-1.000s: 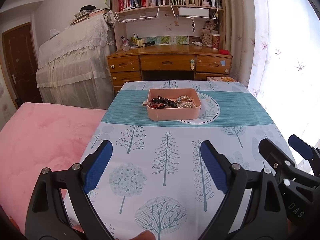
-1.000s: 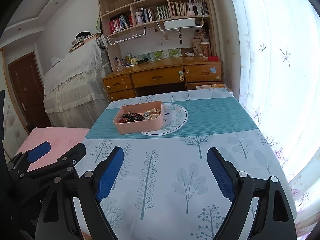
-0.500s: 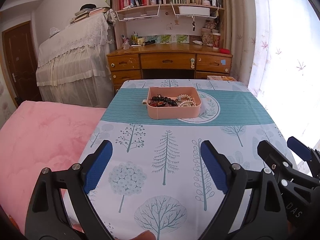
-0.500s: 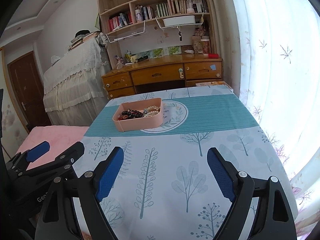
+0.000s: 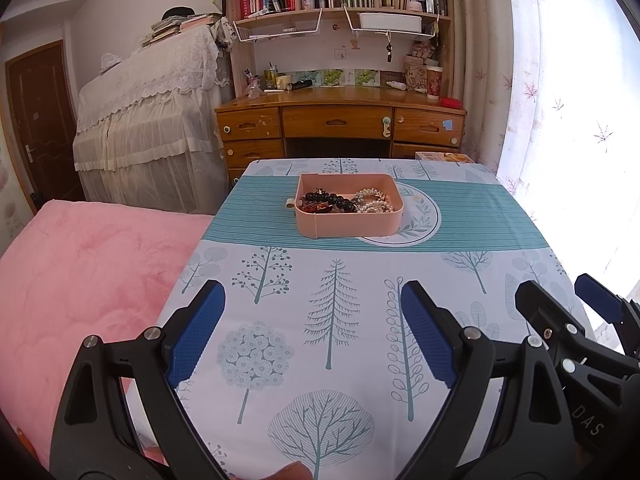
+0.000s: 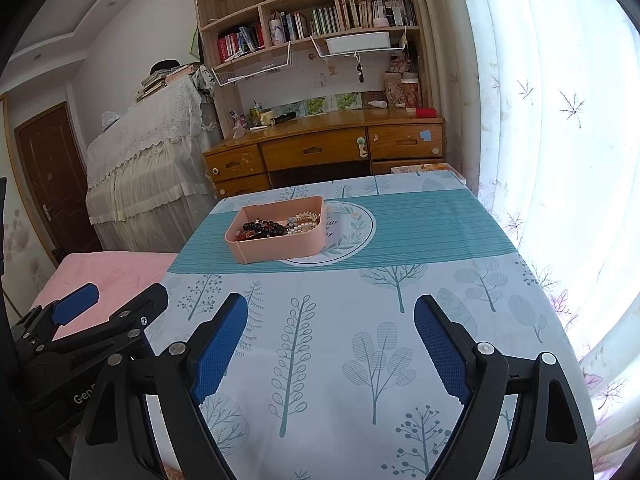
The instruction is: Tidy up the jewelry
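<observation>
A pink tray (image 5: pixel 348 229) stands on the teal band of the tablecloth, also seen in the right wrist view (image 6: pixel 280 247). It holds a dark bead bracelet (image 5: pixel 330 201), pearl and metal pieces (image 5: pixel 374 201) and a reddish piece (image 5: pixel 314 209). My left gripper (image 5: pixel 312 332) is open and empty above the near part of the table, well short of the tray. My right gripper (image 6: pixel 330 344) is open and empty, to the right of the left one, which shows at the left of its view (image 6: pixel 116 306).
The table (image 5: pixel 500 268) has a tree-print cloth. A pink bed (image 5: pixel 80 280) lies against its left side. A wooden desk (image 5: pixel 340 124) with bookshelves stands behind it. A curtained window (image 6: pixel 560 120) is on the right.
Both grippers have drawn back and risen slightly, so the tray sits a little farther away and higher in both views. The jaws stay open.
</observation>
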{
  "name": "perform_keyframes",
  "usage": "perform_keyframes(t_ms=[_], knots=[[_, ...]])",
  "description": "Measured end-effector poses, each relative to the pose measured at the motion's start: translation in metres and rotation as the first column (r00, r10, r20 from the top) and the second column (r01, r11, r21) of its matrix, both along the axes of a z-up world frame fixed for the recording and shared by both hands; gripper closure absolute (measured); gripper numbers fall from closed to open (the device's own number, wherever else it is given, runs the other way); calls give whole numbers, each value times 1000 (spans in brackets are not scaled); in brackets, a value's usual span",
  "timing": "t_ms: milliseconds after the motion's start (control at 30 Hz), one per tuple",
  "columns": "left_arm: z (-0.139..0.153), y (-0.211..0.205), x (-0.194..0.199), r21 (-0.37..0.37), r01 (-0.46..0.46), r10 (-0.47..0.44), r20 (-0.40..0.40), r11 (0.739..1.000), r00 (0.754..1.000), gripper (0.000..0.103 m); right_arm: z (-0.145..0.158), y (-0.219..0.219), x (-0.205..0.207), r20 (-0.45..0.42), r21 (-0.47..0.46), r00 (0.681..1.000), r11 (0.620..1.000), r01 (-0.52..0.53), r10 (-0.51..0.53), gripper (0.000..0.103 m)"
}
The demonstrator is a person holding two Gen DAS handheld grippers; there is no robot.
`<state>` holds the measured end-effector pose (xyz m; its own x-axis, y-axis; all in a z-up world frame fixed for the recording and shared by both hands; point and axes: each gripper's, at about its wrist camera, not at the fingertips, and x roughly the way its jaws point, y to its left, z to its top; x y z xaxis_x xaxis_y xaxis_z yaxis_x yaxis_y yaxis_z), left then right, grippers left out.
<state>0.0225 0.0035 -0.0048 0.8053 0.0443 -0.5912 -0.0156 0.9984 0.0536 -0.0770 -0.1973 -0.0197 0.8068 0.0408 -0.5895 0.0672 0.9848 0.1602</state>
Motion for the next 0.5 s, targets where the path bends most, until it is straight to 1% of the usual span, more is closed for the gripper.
perform_keyframes(t_ms=[500], knots=[[0, 0, 0, -1, -1, 1, -2, 1000, 1000, 15, -1, 0, 0, -1, 1, 1000, 1000, -1, 1, 16]])
